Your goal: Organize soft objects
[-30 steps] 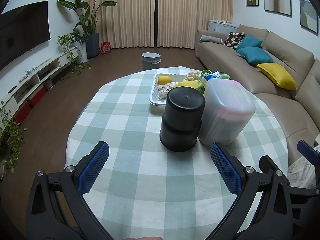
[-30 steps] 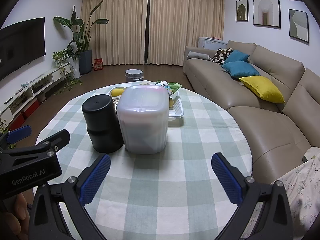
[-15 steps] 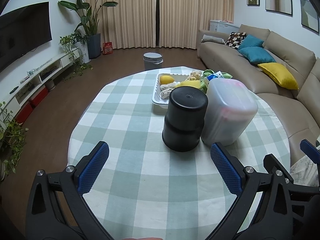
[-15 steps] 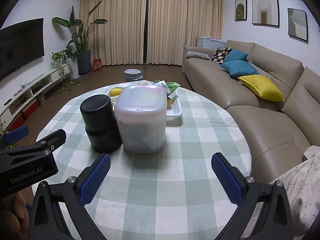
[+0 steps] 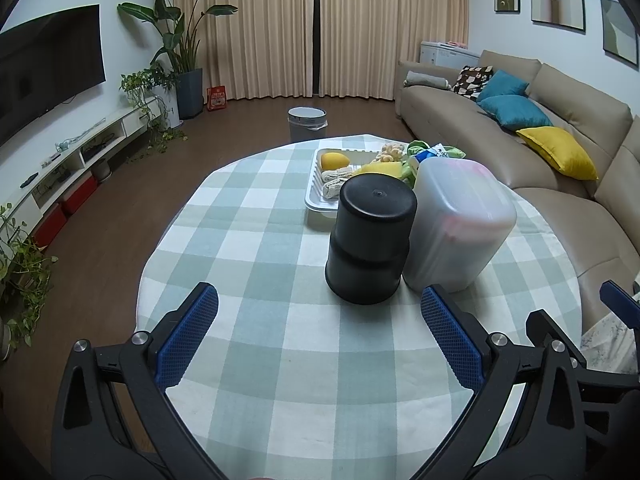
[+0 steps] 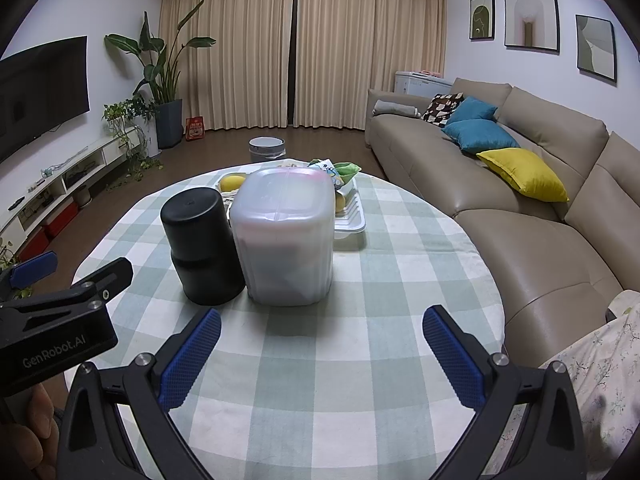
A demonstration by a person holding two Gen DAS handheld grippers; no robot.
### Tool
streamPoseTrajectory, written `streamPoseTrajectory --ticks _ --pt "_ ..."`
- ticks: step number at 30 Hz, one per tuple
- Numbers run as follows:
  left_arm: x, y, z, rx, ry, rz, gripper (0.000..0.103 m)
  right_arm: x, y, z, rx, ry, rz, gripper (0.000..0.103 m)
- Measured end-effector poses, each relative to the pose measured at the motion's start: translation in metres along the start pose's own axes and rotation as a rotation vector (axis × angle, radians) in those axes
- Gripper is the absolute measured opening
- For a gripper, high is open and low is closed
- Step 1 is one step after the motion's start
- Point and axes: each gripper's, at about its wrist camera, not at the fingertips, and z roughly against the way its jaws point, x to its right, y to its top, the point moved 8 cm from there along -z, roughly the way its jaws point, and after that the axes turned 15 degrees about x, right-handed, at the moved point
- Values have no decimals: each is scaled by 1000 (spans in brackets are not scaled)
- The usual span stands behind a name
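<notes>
A round worktop under a green-and-white checked cloth is carrying everything here, and both tools are hovering over its near edge: the left gripper and the right gripper are each holding their blue-padded fingers spread wide with nothing between them, pointing toward the middle as if sizing up what is standing there. The soft objects, a heap of yellow, cream and green items, are lying in a white ribbed plastic tray toward the far edge of the worktop; some are spilling up over its right side, so the heap is looking loosely piled rather than sorted. Directly in the way are sitting a black cylindrical plastic container turned bottom-up and, touching its right side, a frosted translucent plastic tub, also upended, with something pink and dark showing faintly through its wall. Placed like that, the two are probably meant as receptacles, yet they are blocking a straight reach to the tray from the near edge. Whether the sorting is starting or wrapping up, I cannot tell. A beige leather sofa is crowding the worktop's right edge.
</notes>
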Motion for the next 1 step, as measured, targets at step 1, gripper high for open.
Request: streamPoseTrajectory --ticks 1 --pt "0 0 0 0 -1 1 103 0 -1 0 -1 0 0 103"
